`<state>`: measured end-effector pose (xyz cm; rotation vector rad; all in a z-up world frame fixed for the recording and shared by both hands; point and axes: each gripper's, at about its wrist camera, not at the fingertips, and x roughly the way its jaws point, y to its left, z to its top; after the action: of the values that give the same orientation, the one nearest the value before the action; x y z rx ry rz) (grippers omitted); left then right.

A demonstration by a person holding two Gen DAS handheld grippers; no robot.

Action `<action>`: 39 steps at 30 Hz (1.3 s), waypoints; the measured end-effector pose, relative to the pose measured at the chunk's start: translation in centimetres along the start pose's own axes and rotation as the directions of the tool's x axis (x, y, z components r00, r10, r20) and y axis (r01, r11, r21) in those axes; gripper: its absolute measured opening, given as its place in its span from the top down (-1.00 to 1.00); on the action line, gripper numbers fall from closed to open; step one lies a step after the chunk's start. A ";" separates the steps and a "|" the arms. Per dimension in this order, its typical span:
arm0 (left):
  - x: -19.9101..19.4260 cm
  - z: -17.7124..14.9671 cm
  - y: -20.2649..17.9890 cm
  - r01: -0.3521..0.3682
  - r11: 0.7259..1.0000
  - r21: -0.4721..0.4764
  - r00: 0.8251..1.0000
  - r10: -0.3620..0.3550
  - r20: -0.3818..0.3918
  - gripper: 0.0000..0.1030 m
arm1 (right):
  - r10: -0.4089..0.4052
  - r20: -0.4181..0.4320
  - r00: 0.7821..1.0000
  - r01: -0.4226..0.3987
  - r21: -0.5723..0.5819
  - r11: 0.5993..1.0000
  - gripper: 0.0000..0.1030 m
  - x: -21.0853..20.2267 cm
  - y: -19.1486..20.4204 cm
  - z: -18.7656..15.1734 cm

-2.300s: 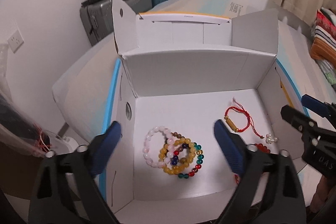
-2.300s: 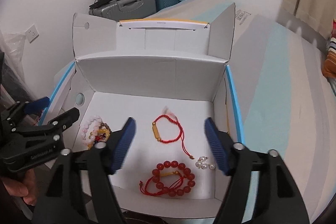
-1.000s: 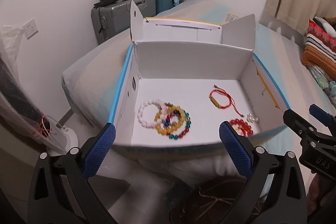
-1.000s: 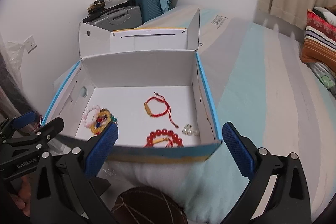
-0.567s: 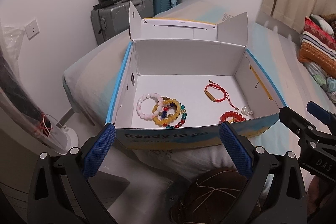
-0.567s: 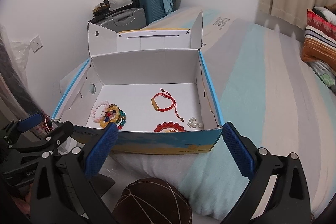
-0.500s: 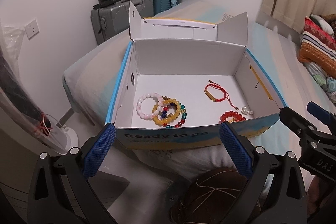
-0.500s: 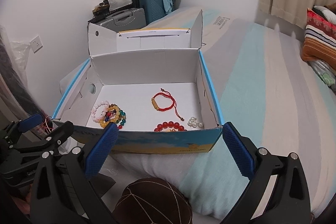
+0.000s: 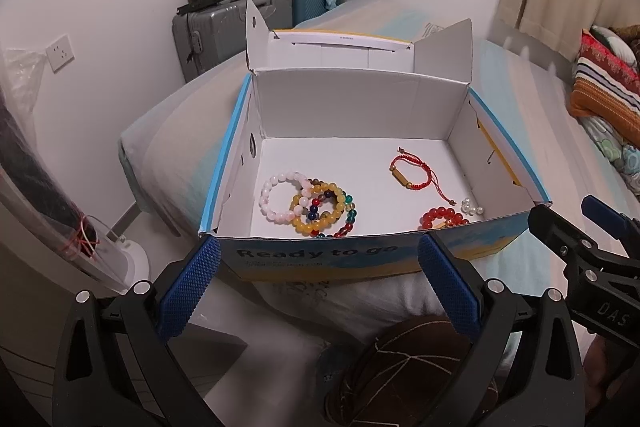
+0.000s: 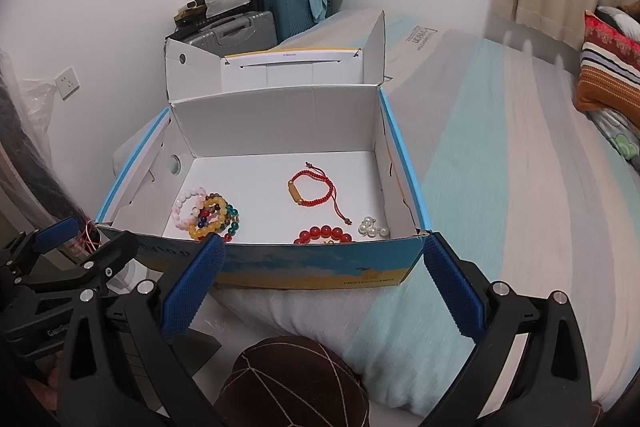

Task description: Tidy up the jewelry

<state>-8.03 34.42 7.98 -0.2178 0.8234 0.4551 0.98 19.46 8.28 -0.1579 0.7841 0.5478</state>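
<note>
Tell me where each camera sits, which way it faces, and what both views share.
Left wrist: sits on the left hand-held gripper, low before the open white cardboard box on the bed, facing its near-left corner; its blue pads and the right hand-held gripper show.
Right wrist: sits on the right hand-held gripper, facing the box's near-right side; the left hand-held gripper enters lower left.
Shared: the box, red cord bracelet, stacked beaded bracelets, grey suitcase.

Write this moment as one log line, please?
left hand-held gripper: open, empty | right hand-held gripper: open, empty | both outside box | bracelets, pearls on box floor
</note>
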 end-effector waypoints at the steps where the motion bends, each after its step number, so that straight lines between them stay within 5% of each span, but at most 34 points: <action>1: 0.0 0.0 0.0 0.001 1.000 0.001 1.000 -0.001 -0.002 -0.89 | 0.002 -0.001 1.000 -0.002 0.000 1.000 -0.86 0.0 0.0 0.0; 39: -0.8 0.0 -0.1 0.018 1.000 -0.005 1.000 -0.018 0.012 -0.89 | 0.000 -0.005 1.000 0.000 -0.003 1.000 -0.86 -0.1 0.1 -0.3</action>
<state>-8.43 34.15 8.57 -0.2270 0.8082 0.4416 0.70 19.44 8.18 -0.1624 0.7876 0.5486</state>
